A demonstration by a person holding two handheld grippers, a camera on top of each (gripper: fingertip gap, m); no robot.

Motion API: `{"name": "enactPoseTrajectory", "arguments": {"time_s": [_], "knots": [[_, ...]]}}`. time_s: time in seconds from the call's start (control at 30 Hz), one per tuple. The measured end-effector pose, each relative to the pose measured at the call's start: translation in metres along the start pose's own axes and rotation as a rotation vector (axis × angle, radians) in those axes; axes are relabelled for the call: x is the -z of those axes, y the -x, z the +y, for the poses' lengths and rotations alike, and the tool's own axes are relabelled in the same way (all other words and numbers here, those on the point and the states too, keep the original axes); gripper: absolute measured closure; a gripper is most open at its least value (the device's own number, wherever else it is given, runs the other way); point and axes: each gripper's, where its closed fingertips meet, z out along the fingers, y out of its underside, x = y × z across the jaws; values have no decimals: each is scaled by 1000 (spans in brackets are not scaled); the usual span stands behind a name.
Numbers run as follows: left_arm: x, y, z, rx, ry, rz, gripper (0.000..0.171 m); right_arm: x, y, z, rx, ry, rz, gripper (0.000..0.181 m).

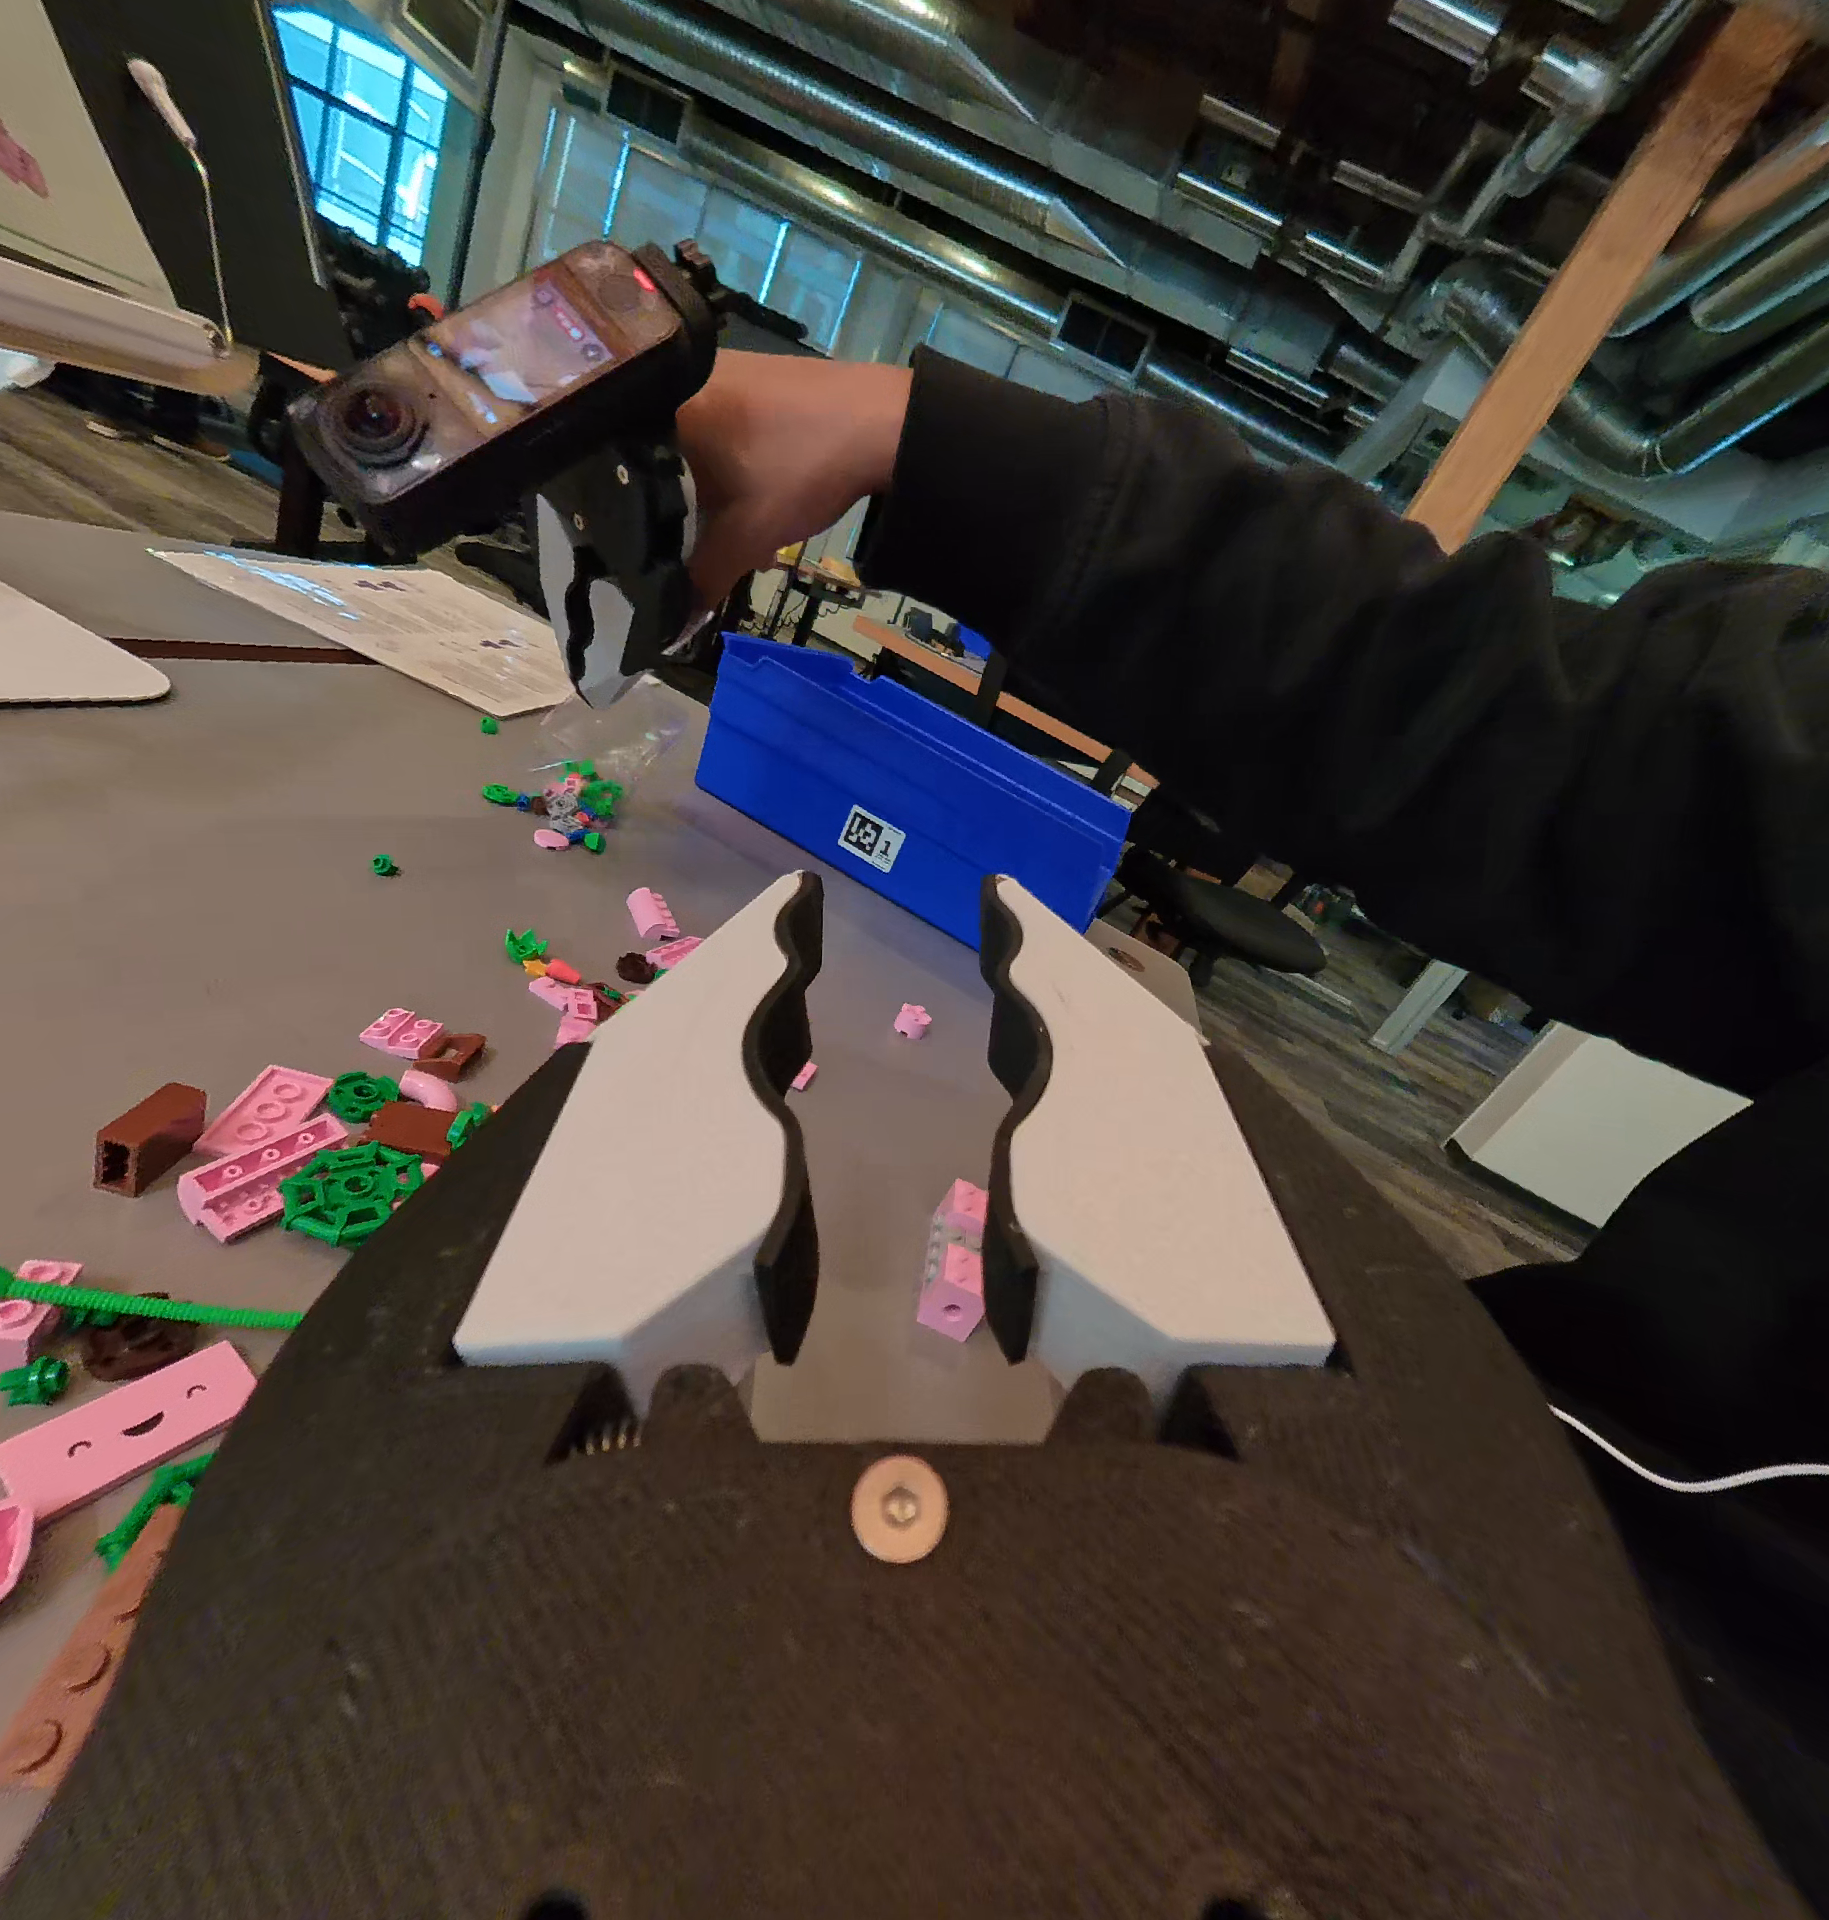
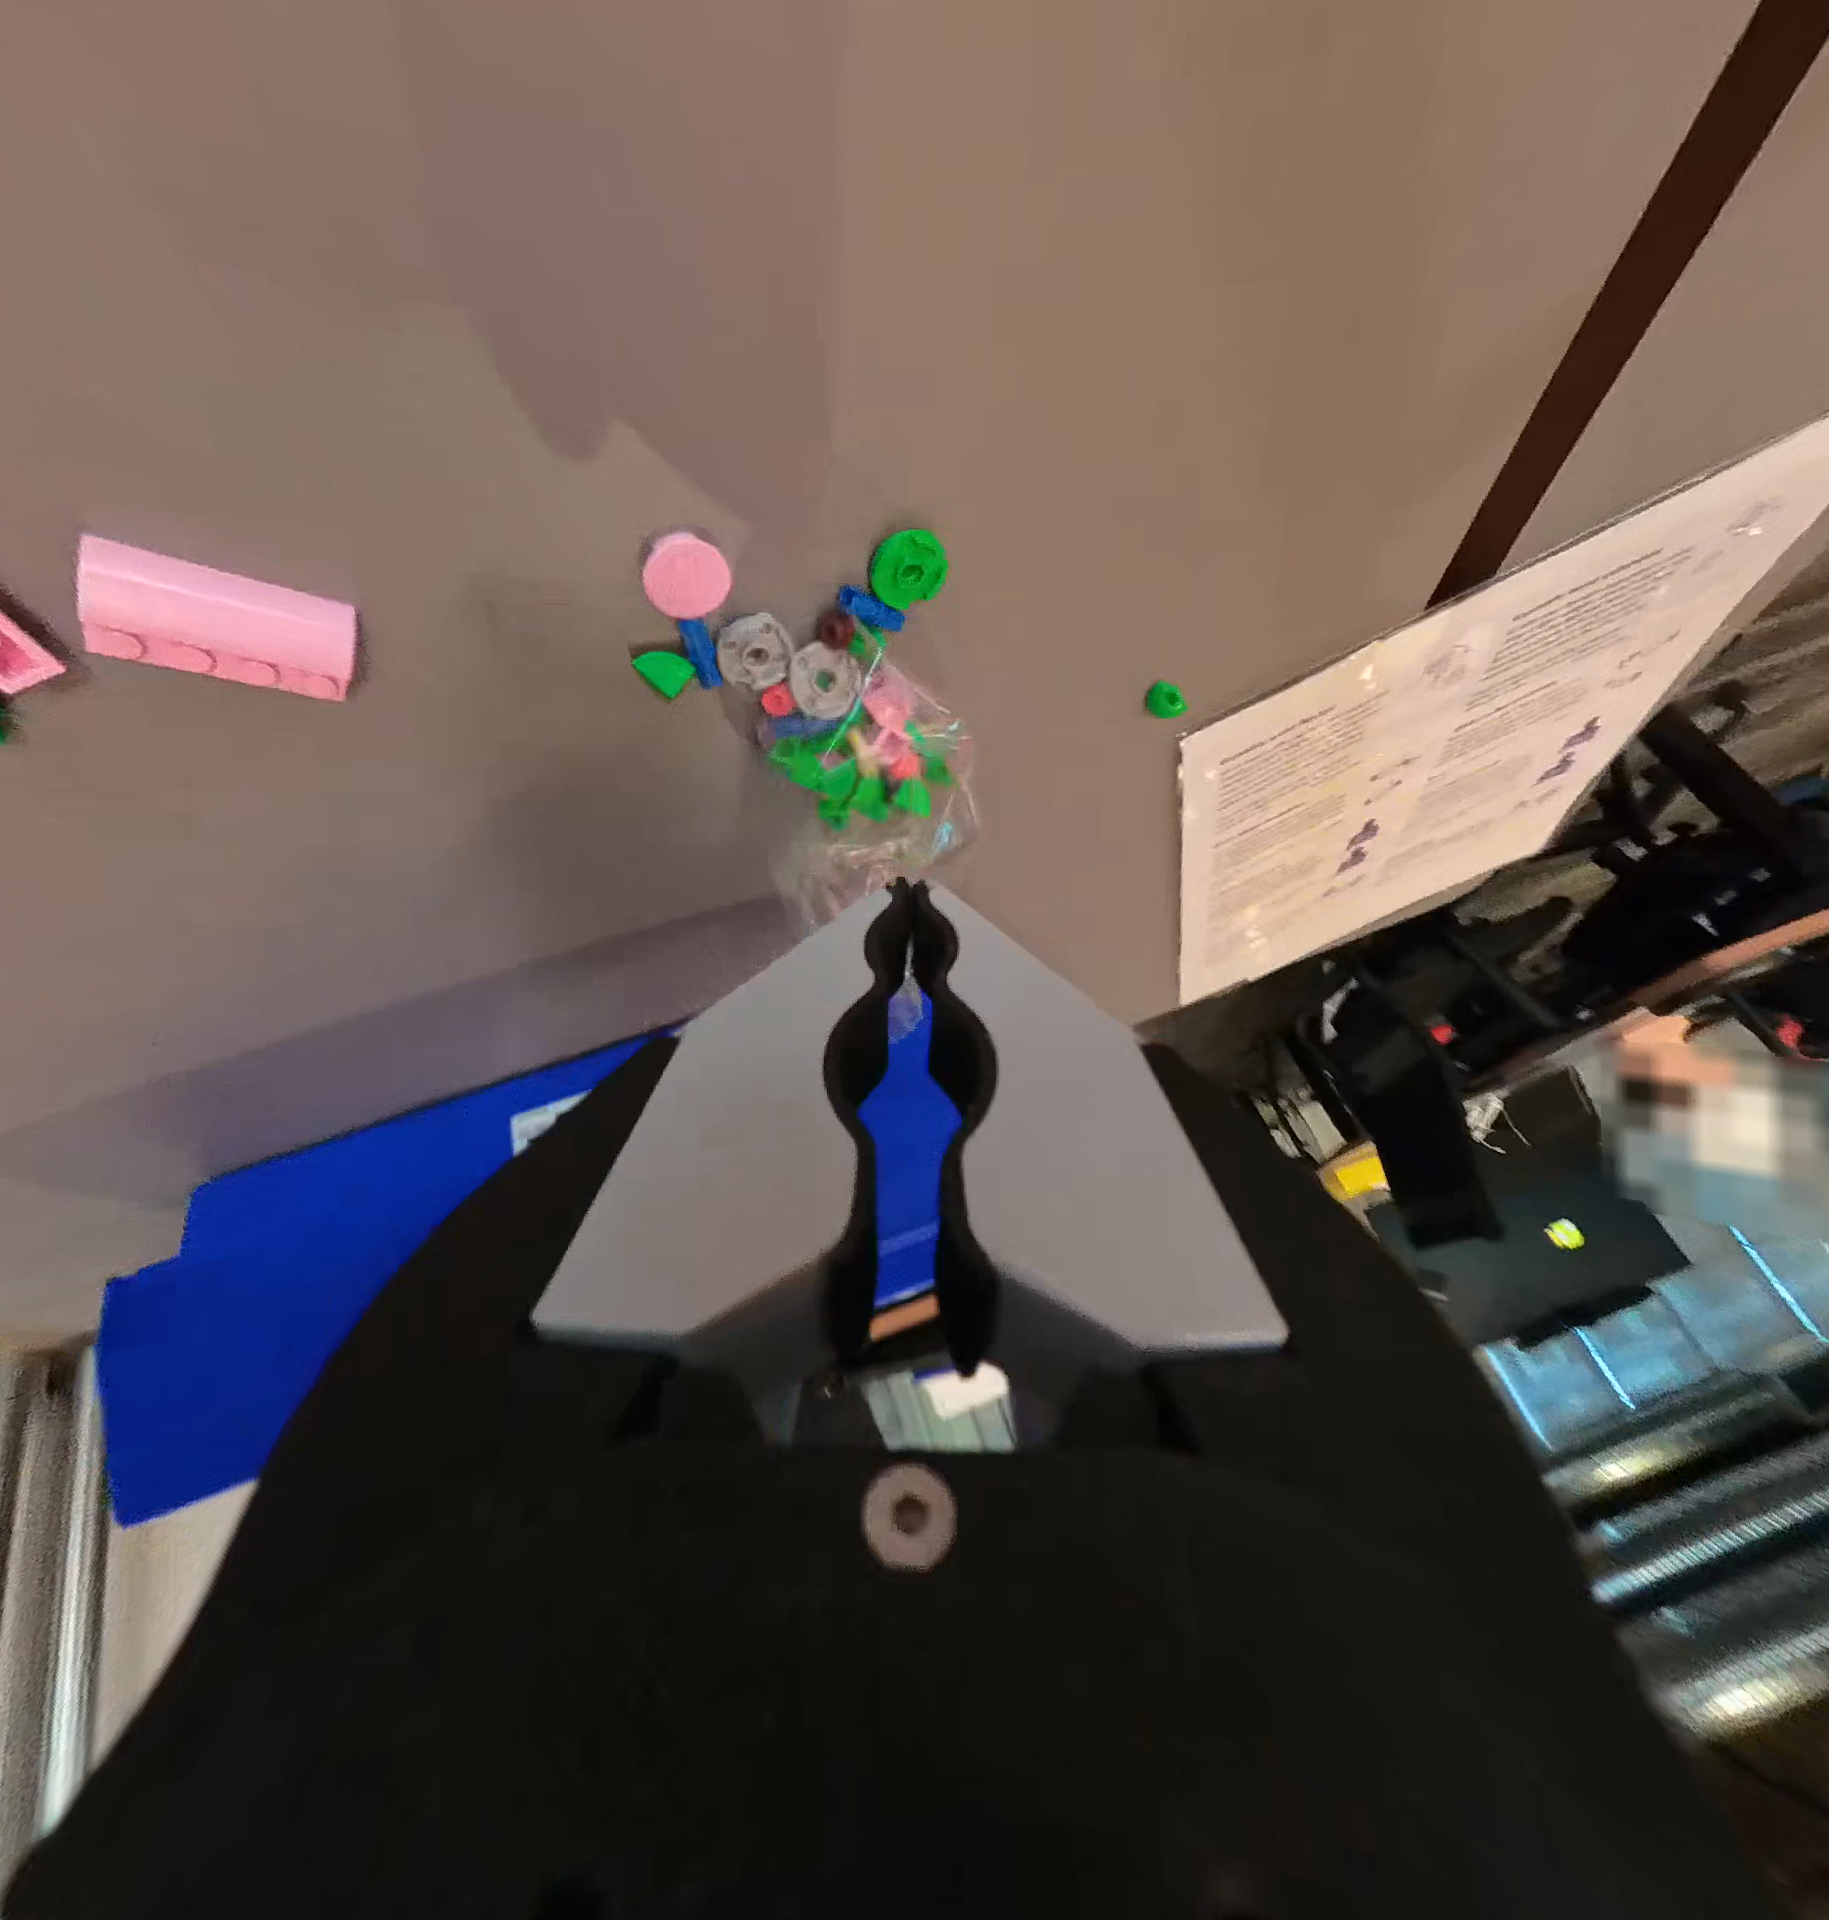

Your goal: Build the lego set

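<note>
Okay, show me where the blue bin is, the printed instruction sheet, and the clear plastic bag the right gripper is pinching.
blue bin point(image 1: 889, 769): left wrist view, on its long front wall.
instruction sheet point(image 2: 1429, 727): right wrist view, middle of the page.
clear plastic bag point(image 2: 879, 831): right wrist view, crinkled film just past the right gripper point(image 2: 908, 891).

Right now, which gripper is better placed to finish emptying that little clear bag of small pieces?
Right. The right gripper is already shut on the clear bag; the left gripper is open, well away.

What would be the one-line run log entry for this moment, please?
right gripper: shut on clear bag, small pieces spilling on table | left gripper: open, empty, over pink brick | blue bin: beside
</note>
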Motion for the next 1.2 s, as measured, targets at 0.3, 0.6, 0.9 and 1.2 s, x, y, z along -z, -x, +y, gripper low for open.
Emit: {"name": "enactPoseTrajectory", "arguments": {"time_s": [0.3, 0.6, 0.9, 1.2], "knots": [[1, 2, -1, 10, -5, -2, 144, 8, -7, 9, 160, 238, 89, 181], [2, 2, -2, 16, -10, 1, 145, 15, -2, 10, 241, 330, 131, 181], [4, 3, -3, 18, -12, -5, 146, 27, -12, 10, 218, 264, 224, 181], [17, 19, -16, -50, -61, -129, 146, 79, -39, -21, 125, -163, 456, 181]]}}
